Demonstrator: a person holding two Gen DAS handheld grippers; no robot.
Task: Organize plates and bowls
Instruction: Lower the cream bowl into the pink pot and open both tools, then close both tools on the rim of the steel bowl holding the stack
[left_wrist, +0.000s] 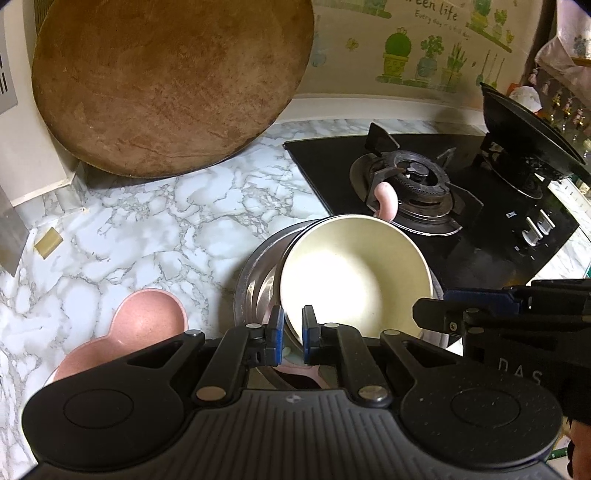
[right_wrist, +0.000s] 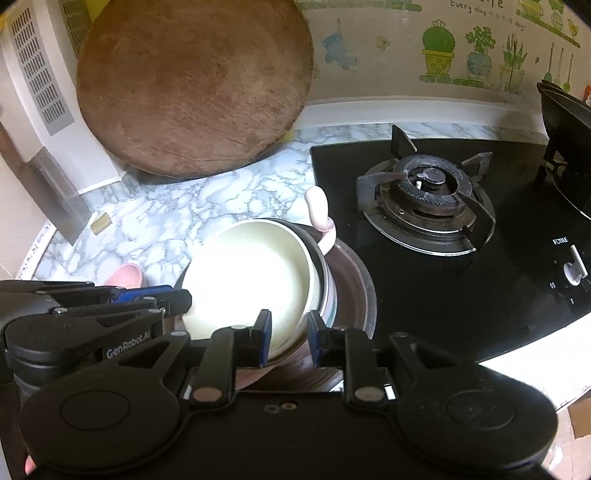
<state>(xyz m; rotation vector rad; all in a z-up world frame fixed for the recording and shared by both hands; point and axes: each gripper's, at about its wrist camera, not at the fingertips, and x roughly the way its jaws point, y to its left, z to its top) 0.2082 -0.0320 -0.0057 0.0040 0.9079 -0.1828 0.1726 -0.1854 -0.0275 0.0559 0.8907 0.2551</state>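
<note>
Left hand-held gripper (left_wrist: 293, 325) pinching cream bowl (left_wrist: 354, 273) rim; right hand-held gripper (right_wrist: 289, 334) spread astride rim. I lower bowl level into steel basin (left_wrist: 255, 280) ahead.

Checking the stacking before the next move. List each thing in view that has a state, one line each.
Cream bowl: tilted, nested in the steel bowl.
Steel bowl: upright on the counter.
Pink bowl: upright, apart from the stack.
Left gripper: shut on the cream bowl's rim.
Right gripper: open, astride the rim.
Burner: unlit, bare.
Cutting board: leaning on the wall.
</note>
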